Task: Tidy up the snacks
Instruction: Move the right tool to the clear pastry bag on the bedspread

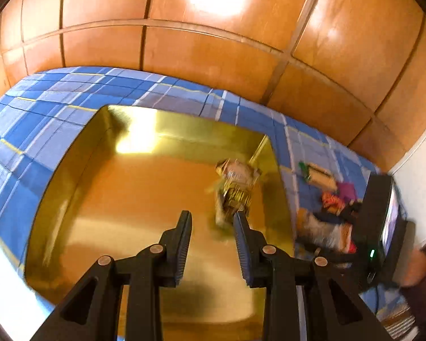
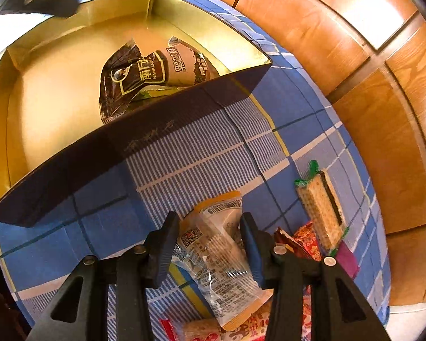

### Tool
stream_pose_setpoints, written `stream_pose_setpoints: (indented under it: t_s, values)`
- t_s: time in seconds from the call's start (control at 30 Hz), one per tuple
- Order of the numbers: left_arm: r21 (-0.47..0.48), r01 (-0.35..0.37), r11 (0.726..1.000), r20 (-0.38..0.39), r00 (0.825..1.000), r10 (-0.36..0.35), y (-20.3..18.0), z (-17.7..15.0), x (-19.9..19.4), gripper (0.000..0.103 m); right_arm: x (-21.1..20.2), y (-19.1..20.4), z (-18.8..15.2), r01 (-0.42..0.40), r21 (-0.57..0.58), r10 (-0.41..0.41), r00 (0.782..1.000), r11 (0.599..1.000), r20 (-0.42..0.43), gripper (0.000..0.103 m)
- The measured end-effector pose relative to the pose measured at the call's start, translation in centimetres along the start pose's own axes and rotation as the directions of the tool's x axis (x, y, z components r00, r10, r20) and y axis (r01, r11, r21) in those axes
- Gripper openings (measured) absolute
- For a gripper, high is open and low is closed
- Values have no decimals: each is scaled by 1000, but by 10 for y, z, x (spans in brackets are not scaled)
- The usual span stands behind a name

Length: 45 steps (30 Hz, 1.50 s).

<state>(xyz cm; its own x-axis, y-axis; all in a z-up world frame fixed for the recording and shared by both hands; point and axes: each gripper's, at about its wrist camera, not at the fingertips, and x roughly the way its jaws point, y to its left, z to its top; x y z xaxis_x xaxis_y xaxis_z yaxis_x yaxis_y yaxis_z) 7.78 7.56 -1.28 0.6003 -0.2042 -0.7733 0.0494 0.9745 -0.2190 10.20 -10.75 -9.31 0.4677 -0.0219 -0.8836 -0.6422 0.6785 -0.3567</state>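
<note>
Nearby, cracker pack (image 2: 321, 213) & red wrappers (image 2: 306, 241) beside box (image 2: 156, 142).

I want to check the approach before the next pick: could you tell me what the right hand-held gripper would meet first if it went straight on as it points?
Most likely the clear snack packet lying on the checked cloth; the open right hand-held gripper already straddles it, though depth is unclear.

Box floor (image 1: 127, 199) mostly open
</note>
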Motion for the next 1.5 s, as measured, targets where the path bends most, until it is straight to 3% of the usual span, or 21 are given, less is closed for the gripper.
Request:
stream_pose_setpoints:
  t_s: [0.27, 0.33, 0.43, 0.7, 0.73, 1.07, 1.23, 1.5]
  values:
    - [-34, -110, 993, 74, 991, 112, 16, -46, -27, 32, -5, 8, -7, 56, 85, -58, 998, 995, 19, 45]
    - [-39, -110, 993, 55, 992, 112, 20, -50, -25, 32, -5, 8, -6, 66, 101, -68, 998, 993, 17, 44]
    - [-18, -125, 992, 90, 988, 126, 19, -52, -29, 31, -3, 6, -5, 74, 118, -76, 997, 990, 15, 43]
    - [-4, -48, 999, 172, 984, 48, 22, -16, -35, 31, -6, -7, 10, 92, 263, -76, 995, 960, -72, 35]
    - [9, -36, 999, 177, 984, 34, 23, -12, -36, 31, -10, -8, 13, 104, 292, -83, 993, 951, -83, 29]
    - [-14, 39, 999, 124, 992, -37, 37, 0, -22, 32, -37, -3, 46, 238, 454, -170, 968, 859, -186, 21]
    - [-26, 47, 999, 98, 994, -44, 37, -3, -11, 32, -50, 7, 52, 271, 481, -199, 960, 834, -197, 21]
    - [-66, 27, 997, 103, 994, -20, 50, -2, -7, 32, -80, -1, 62, 274, 536, -238, 961, 798, -137, 21]
